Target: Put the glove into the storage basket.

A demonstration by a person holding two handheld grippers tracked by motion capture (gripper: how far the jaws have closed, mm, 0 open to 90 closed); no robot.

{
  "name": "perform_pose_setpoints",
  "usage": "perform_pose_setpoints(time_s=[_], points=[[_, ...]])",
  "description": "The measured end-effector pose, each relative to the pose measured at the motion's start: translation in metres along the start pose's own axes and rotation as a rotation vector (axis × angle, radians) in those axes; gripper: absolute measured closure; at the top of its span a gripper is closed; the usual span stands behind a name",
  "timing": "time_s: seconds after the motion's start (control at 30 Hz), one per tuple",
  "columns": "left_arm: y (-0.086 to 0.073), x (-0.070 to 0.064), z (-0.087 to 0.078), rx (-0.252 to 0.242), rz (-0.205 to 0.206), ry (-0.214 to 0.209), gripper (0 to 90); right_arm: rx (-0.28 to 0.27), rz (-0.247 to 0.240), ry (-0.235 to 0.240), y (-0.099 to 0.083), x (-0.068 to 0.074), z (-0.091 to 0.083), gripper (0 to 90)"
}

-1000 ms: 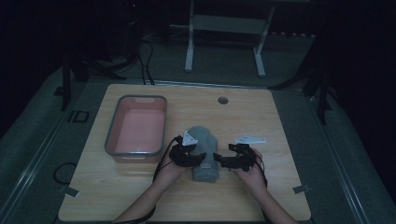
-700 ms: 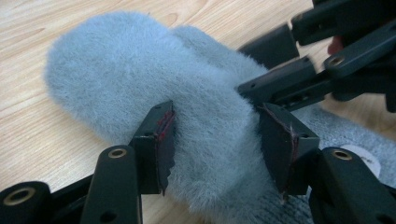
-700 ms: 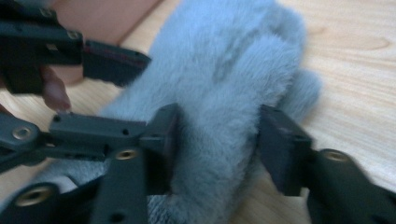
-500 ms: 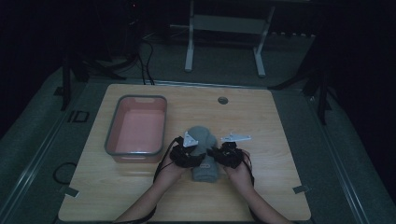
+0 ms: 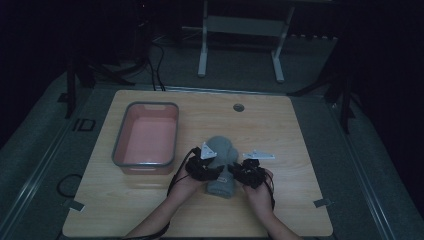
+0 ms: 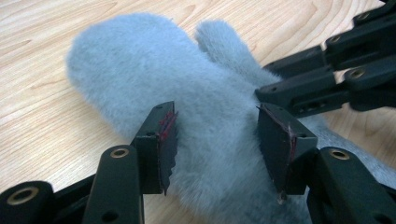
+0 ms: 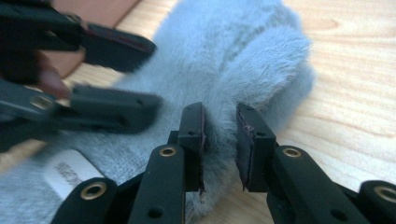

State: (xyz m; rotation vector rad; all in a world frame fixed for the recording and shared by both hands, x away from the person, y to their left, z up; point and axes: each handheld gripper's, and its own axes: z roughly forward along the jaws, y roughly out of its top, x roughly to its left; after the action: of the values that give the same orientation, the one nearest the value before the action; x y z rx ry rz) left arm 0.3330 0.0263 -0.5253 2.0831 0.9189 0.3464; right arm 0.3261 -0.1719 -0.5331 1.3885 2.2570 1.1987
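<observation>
Your left gripper (image 6: 217, 135) is spread wide around the grey fleece mitten (image 5: 221, 162) lying mid-table, near edge; your right gripper (image 7: 220, 140) pinches its fuzzy side; farther left sits the pink tray (image 5: 120, 150)

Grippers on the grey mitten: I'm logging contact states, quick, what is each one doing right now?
Left gripper: open, jaws set wide astride the fuzzy grey mitten, not clamped.
Right gripper: shut on the mitten, pinching a fold of its fuzzy edge.
</observation>
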Motion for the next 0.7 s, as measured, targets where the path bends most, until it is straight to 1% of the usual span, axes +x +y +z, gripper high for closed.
perform_pose_setpoints(time_s=[0.07,0.1,0.13,0.17,0.23,0.27,0.3,0.37,0.43,0.47,0.5,0.53,0.6,0.67,0.7], points=[[0.001,0.001,-0.003,-0.002,-0.003,-0.001,48.0,0.012,0.006,0.004,-0.001,-0.002,0.002,70.3],[0.002,0.002,-0.005,0.001,-0.007,-0.002,48.0,0.008,0.013,0.009,-0.001,-0.003,0.001,65.5],[0.002,0.003,-0.007,0.005,-0.018,-0.001,48.0,-0.002,0.02,0.012,0.001,-0.004,-0.002,58.3],[0.002,0.005,-0.009,0.0,-0.036,-0.001,48.0,-0.012,0.034,0.015,0.003,-0.005,-0.005,52.5],[0.002,0.01,-0.015,0.004,-0.085,0.01,47.9,-0.048,0.06,0.023,0.007,-0.008,-0.013,47.2],[0.002,0.013,-0.016,0.005,-0.122,-0.004,47.9,-0.056,0.065,0.025,0.009,-0.009,-0.014,46.4],[0.002,0.015,-0.016,0.012,-0.134,-0.001,48.0,-0.057,0.066,0.02,0.011,-0.01,-0.015,45.5],[0.0,0.018,-0.015,0.036,-0.141,0.005,47.9,-0.051,0.076,0.023,0.012,-0.011,-0.014,44.4],[-0.002,0.02,-0.012,0.054,-0.167,-0.006,47.9,-0.018,0.092,0.033,0.011,-0.012,-0.008,42.2],[-0.003,0.021,-0.01,0.07,-0.173,-0.016,47.9,-0.007,0.094,0.033,0.009,-0.012,-0.005,41.3],[-0.004,0.022,-0.008,0.074,-0.178,-0.022,47.9,0.007,0.096,0.035,0.007,-0.013,-0.002,40.8],[-0.005,0.023,-0.005,0.084,-0.188,-0.02,47.8,0.019,0.109,0.04,0.005,-0.014,0.001,40.9],[-0.006,0.024,-0.002,0.092,-0.196,-0.033,47.7,0.033,0.138,0.061,0.002,-0.018,0.005,41.3],[-0.007,0.024,0.001,0.1,-0.203,-0.032,46.9,0.047,0.16,0.091,0.001,-0.022,0.008,44.1],[-0.007,0.024,0.003,0.102,-0.196,-0.035,46.9,0.051,0.173,0.105,0.0,-0.025,0.009,44.7]])
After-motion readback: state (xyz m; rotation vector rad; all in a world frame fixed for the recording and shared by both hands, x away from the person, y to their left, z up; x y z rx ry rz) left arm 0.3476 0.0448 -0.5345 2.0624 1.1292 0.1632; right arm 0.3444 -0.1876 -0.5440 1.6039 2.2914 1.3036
